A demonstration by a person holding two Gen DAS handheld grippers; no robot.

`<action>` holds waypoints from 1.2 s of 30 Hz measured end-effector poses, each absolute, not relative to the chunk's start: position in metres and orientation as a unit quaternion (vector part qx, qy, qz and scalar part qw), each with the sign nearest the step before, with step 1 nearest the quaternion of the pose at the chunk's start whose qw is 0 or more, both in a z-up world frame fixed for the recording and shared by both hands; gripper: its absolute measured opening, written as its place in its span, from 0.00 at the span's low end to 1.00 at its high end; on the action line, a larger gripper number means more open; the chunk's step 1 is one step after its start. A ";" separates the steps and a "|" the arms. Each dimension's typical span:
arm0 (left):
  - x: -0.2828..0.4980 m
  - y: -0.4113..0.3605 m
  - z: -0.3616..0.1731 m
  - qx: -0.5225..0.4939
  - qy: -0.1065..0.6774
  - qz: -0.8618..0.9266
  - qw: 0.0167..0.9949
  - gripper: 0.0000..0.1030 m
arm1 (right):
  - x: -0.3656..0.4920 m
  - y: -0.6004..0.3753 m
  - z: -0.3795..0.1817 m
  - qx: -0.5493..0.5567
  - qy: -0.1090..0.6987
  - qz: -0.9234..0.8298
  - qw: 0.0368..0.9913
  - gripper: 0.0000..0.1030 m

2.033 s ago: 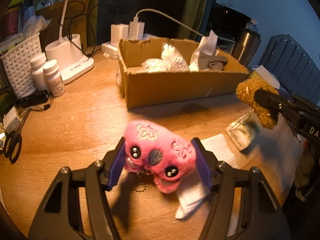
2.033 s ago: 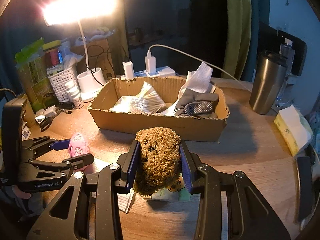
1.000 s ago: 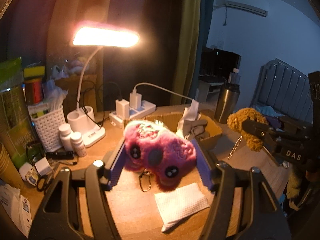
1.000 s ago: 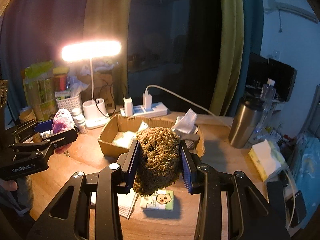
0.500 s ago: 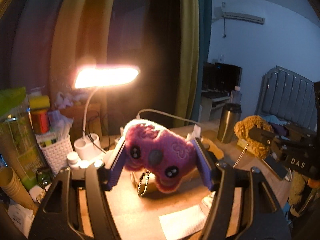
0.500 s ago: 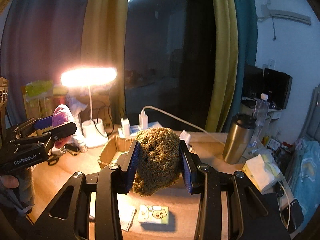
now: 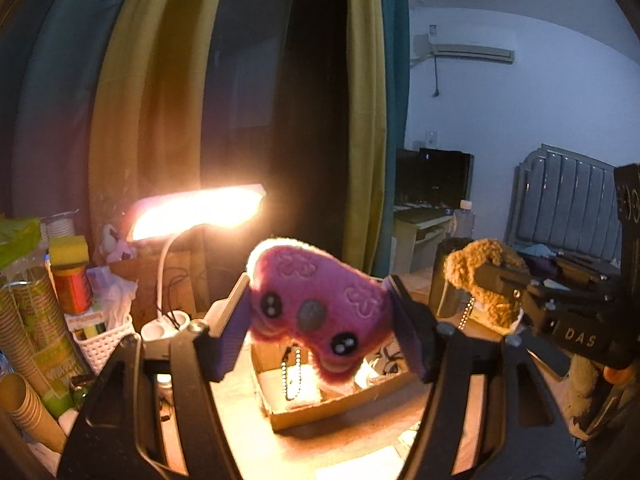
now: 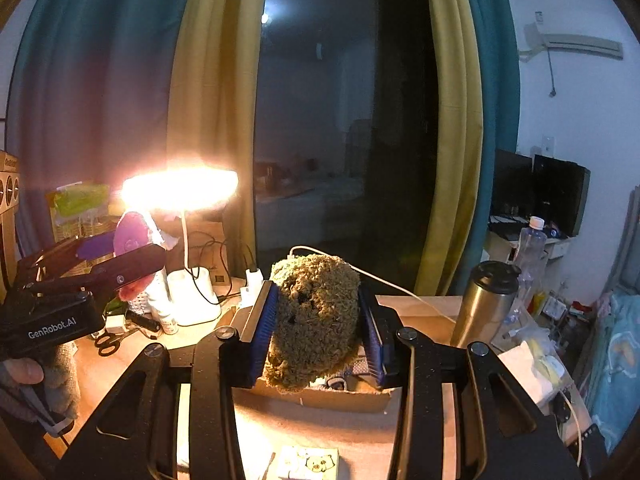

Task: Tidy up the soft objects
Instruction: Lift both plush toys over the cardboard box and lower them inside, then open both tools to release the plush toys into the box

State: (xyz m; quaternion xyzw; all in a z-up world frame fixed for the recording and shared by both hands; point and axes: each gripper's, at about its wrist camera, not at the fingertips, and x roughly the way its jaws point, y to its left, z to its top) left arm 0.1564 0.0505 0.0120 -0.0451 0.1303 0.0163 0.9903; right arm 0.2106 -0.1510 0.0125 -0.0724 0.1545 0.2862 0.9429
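A pink plush toy [image 7: 316, 312] with bead eyes and a dangling ball chain is pinched between the purple pads of my left gripper [image 7: 316, 324], held in the air above the open cardboard box [image 7: 340, 404]. My right gripper [image 8: 316, 320] is shut on a curly brown plush toy [image 8: 316, 320], which hangs over the near wall of the same box [image 8: 340, 398]. The two toys are side by side. The brown toy [image 7: 484, 276] shows at the right of the left wrist view. The pink toy [image 8: 132, 240] shows at the left of the right wrist view. Most of the box's contents are hidden.
A lit desk lamp [image 8: 180, 188] glares behind the box. A white basket [image 7: 104, 344], stacked paper cups [image 7: 24, 320] and scissors [image 8: 108, 342] crowd the desk's left side. A steel tumbler [image 8: 484, 304] stands at right. A tissue pack [image 8: 308, 462] lies near the front edge.
Both grippers have risen from just above the desk with their toys still gripped. The views have tilted up, and the box now sits low, under the toys.
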 end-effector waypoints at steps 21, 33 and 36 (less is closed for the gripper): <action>0.209 0.067 -0.021 -0.061 0.151 0.027 0.986 0.64 | 0.261 -0.141 -0.002 -0.047 0.155 0.297 0.941 0.40; 0.249 0.077 -0.059 -0.079 0.203 0.029 0.975 0.64 | 0.304 -0.126 -0.036 -0.048 0.196 0.307 0.930 0.40; 0.260 0.079 -0.070 -0.083 0.216 0.027 0.972 0.64 | 0.314 -0.123 -0.044 -0.046 0.207 0.309 0.927 0.40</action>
